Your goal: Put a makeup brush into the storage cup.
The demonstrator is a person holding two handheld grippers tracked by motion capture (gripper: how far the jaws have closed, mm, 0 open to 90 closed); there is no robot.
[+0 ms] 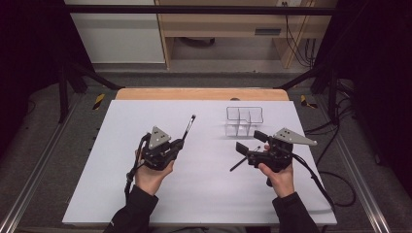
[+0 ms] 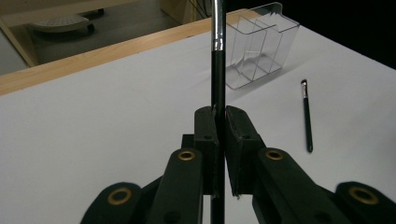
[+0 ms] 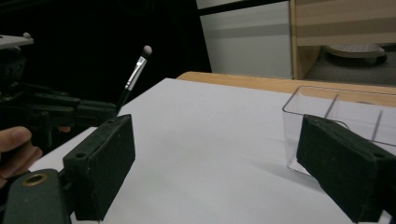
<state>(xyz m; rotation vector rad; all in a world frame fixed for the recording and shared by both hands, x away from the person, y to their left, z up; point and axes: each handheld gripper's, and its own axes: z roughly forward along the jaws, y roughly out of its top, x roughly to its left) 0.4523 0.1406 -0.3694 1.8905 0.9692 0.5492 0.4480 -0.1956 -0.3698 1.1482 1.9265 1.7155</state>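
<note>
Between left gripper (image 1: 180,141) jaws: slim black makeup brush w/ silver ferrule (image 2: 217,70), clamped tight.
Bristles point ahead toward clear plastic divided organizer (image 2: 259,44), prob. for dropping in; right gripper (image 3: 224,158) gapes empty beside it.

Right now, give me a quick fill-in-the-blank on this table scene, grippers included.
1. The left hand-held gripper is shut on a makeup ____.
2. The right hand-held gripper has its jaws ____.
3. A second brush lies flat on the ____.
4. The clear organizer holds ____ brushes.

Missing words: brush; open; table; no
</note>
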